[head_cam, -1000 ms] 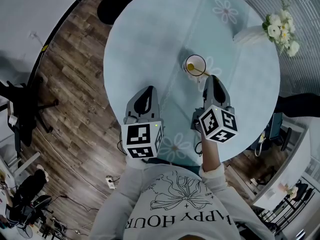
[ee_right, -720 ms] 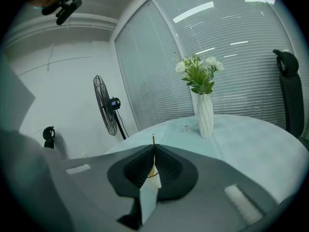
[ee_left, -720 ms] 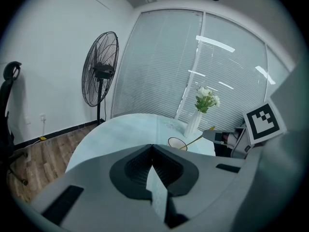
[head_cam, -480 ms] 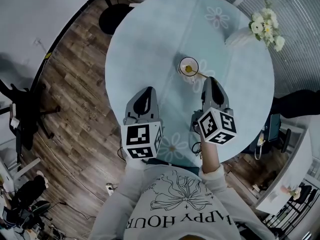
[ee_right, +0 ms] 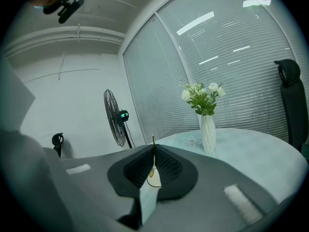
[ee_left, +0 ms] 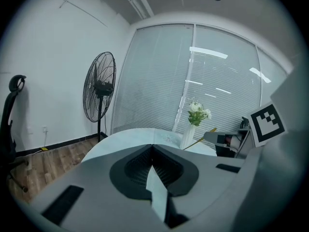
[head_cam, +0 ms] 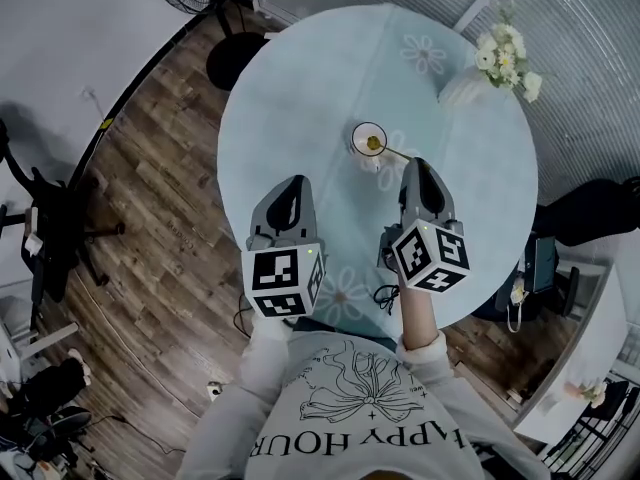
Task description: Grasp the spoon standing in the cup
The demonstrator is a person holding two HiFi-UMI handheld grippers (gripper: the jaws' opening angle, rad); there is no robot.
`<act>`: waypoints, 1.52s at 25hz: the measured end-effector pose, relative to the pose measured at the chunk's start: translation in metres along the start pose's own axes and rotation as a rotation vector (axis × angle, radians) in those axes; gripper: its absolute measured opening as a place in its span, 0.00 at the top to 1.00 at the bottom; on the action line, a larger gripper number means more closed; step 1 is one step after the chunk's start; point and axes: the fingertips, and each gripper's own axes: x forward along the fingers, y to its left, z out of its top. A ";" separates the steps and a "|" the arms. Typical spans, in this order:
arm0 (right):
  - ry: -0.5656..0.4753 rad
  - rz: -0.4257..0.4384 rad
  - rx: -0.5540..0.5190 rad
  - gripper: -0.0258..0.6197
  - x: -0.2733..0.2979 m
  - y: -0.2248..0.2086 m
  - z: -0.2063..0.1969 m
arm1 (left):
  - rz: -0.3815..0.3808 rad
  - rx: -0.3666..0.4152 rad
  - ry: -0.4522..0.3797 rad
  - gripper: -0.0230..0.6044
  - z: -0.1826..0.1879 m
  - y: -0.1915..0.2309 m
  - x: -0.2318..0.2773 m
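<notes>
A clear glass cup stands near the middle of the round pale-blue table. A thin gold spoon slants from the cup's mouth to my right gripper, which is shut on the handle's end. In the right gripper view the handle pokes up through the closed seam, with the spoon's bowl and the cup rim seen beyond. Whether the bowl still rests in the cup I cannot tell. My left gripper hovers over the table's near left part, jaws shut and empty.
A white vase of white flowers stands at the table's far right edge. A floor fan stands beyond the table on the wood floor. A black office chair is at the left.
The table and cup look smaller and have slid up and left in the head view. Both grippers have risen, and the right gripper's tip stands farther from the cup with the spoon still in it.
</notes>
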 end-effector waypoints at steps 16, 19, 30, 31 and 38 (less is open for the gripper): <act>-0.068 0.161 -0.043 0.94 -0.035 0.049 0.031 | 0.091 0.015 -0.130 0.95 0.028 -0.008 -0.061; -0.074 0.185 -0.048 0.94 -0.042 0.057 0.033 | 0.111 0.015 -0.150 0.95 0.032 -0.006 -0.074; -0.098 0.278 -0.073 0.94 -0.066 0.082 0.044 | 0.184 0.009 -0.222 0.95 0.039 -0.007 -0.114; -0.099 0.286 -0.075 0.94 -0.068 0.084 0.045 | 0.190 0.009 -0.227 0.95 0.040 -0.007 -0.117; -0.101 0.336 -0.091 0.94 -0.082 0.098 0.044 | 0.229 0.009 -0.253 0.95 0.039 -0.007 -0.140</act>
